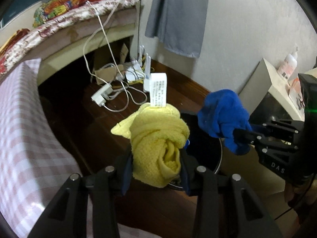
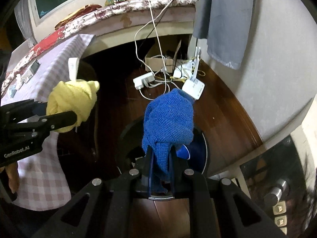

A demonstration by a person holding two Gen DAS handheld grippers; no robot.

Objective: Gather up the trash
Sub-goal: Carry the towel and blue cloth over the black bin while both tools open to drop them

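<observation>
A wadded yellow cloth (image 1: 158, 130) with a white label sits clamped between the fingers of my left gripper (image 1: 156, 158). In the right wrist view the same yellow cloth (image 2: 73, 97) and left gripper (image 2: 59, 113) appear at the left. My right gripper (image 2: 160, 152) is shut on a crumpled blue cloth (image 2: 168, 117), which bulges above its fingertips. From the left wrist the blue cloth (image 1: 221, 113) and right gripper (image 1: 237, 136) are at the right. Both cloths hang above a round black bin (image 2: 206, 154) with a metal rim (image 1: 221, 154). Something blue lies inside the bin.
A pink checked tablecloth (image 1: 23, 129) drapes a table at the left. A power strip (image 2: 143, 80), cables, a white router (image 2: 193, 88) and a cardboard box (image 2: 158, 61) lie on the wooden floor beyond the bin. A white cabinet (image 1: 277, 83) stands right.
</observation>
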